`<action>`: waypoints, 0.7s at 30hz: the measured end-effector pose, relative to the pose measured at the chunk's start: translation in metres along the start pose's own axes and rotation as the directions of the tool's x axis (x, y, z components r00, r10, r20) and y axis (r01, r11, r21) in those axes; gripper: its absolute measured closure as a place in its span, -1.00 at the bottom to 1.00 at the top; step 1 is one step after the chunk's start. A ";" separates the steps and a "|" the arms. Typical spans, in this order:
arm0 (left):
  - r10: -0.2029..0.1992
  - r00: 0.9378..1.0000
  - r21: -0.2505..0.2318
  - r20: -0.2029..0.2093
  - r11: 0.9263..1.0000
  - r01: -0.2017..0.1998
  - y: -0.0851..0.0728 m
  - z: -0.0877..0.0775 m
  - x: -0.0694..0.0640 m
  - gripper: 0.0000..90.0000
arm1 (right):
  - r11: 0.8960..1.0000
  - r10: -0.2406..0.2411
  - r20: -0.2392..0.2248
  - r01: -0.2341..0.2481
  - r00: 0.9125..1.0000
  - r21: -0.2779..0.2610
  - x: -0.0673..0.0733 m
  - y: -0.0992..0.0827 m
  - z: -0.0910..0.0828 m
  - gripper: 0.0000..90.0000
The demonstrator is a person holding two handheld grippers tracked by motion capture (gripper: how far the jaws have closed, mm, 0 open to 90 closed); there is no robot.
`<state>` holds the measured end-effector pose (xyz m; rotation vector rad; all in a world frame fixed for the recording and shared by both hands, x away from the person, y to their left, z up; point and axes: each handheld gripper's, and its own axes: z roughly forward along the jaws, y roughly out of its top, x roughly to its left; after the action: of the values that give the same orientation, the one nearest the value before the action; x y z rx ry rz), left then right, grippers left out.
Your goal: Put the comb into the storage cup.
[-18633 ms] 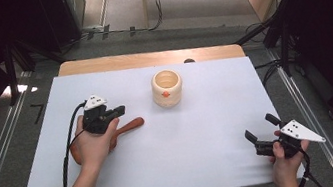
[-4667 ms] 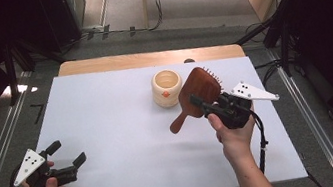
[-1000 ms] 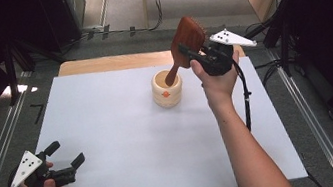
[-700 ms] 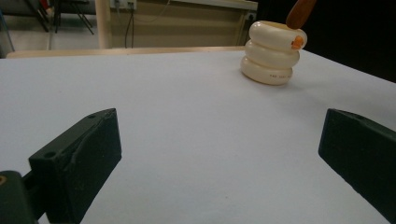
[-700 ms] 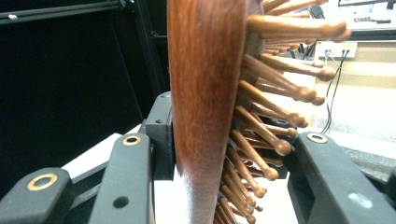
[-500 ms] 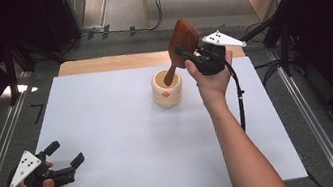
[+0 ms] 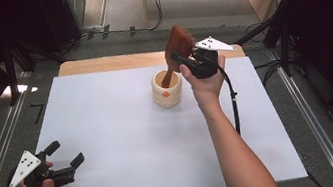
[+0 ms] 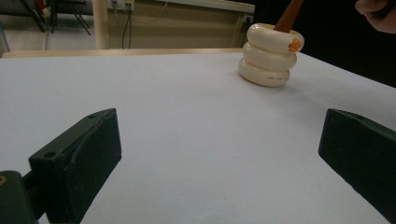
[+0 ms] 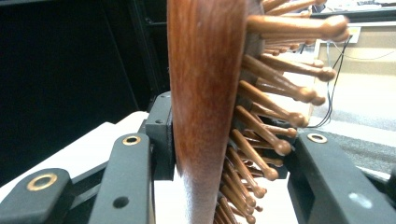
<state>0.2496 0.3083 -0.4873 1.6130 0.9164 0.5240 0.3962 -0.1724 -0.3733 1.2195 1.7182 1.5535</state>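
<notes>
Carefully, I steadied my right gripper (image 7: 181,62), clamped on the wooden hairbrush (image 7: 179,42), feeding its handle straight into the cream holder (image 7: 167,92) at upper centre, my left gripper (image 7: 66,158) gaping wide at lower left.

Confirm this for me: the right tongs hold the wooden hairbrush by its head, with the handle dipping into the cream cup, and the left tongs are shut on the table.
One thing is wrong: the left tongs are open, jaws wide apart with nothing between them, as the left gripper view shows. The rest stands: the right tongs grip the wooden hairbrush by its head, its handle dipping into the cream cup.
</notes>
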 end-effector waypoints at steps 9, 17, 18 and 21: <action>-0.001 1.000 -0.001 0.000 1.000 0.001 0.000 0.000 0.000 -1.00 | 1.000 0.010 0.001 -0.010 1.000 0.017 -0.001 -0.013 0.009 0.21; 0.003 1.000 0.001 0.002 1.000 -0.003 0.000 0.000 0.000 -1.00 | 0.999 0.028 0.006 -0.029 1.000 0.040 0.000 -0.024 0.016 0.21; 0.003 1.000 0.001 0.003 1.000 -0.003 0.000 0.000 0.000 -1.00 | 0.999 0.028 0.005 -0.028 1.000 0.039 0.000 -0.025 0.017 0.21; 0.004 1.000 0.001 0.003 1.000 -0.004 0.000 0.000 0.000 -1.00 | 0.999 0.031 0.003 -0.031 1.000 0.044 0.001 -0.028 0.020 0.21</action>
<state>0.2494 0.3085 -0.4872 1.6165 0.9116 0.5232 0.4047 -0.1601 -0.4042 1.2750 1.7480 1.5392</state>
